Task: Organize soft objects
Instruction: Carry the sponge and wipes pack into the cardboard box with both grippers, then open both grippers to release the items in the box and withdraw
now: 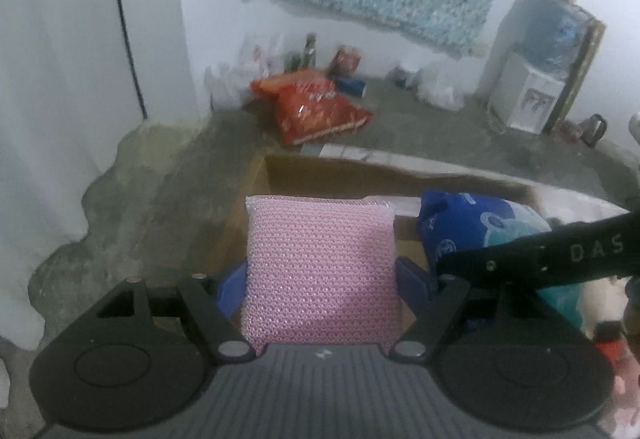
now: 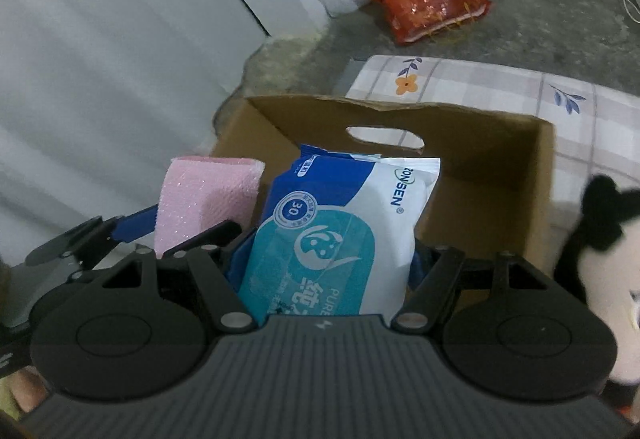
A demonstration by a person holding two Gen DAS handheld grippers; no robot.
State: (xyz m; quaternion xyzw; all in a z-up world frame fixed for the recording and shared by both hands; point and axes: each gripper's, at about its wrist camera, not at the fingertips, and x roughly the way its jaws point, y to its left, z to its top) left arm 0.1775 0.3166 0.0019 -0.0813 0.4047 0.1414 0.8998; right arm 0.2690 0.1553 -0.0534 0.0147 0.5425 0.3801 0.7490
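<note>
Right wrist: cardboard box (image 2: 472, 179) interior bare; wipes pack (image 2: 340, 235) above.

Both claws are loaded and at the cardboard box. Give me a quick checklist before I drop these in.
1. Left claw gripping pink sponge: ok.
2. Right claw gripping wipes pack: ok.
3. Cardboard box open on top: ok.
4. Space inside box: ok, none of its visible interior is filled.
5. Claws clear of each other: cannot tell; they are side by side and very close.
6. Plush toy outside box, clear of the drop: ok.
</note>
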